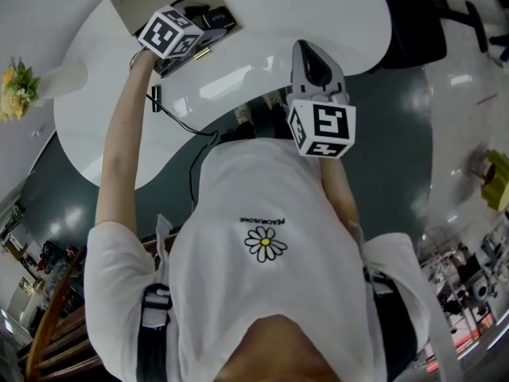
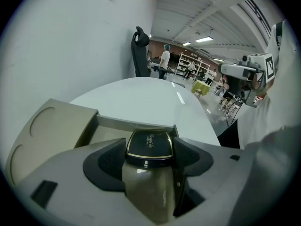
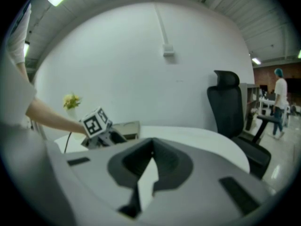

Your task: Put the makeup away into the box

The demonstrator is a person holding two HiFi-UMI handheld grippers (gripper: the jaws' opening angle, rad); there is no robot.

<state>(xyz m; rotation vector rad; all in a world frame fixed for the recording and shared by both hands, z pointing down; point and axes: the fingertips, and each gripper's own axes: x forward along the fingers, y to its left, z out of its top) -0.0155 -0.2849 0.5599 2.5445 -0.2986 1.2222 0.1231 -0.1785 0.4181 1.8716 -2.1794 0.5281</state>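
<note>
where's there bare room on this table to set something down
Bare: the white table right of the box, out to the black chair. Crowded: the box corner, where the left gripper holds a compact, and the cable near it.

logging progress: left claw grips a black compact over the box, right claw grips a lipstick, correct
Not quite: the right claw is shut and empty, as the right gripper view shows. The left claw does grip the black compact over the box.
</note>
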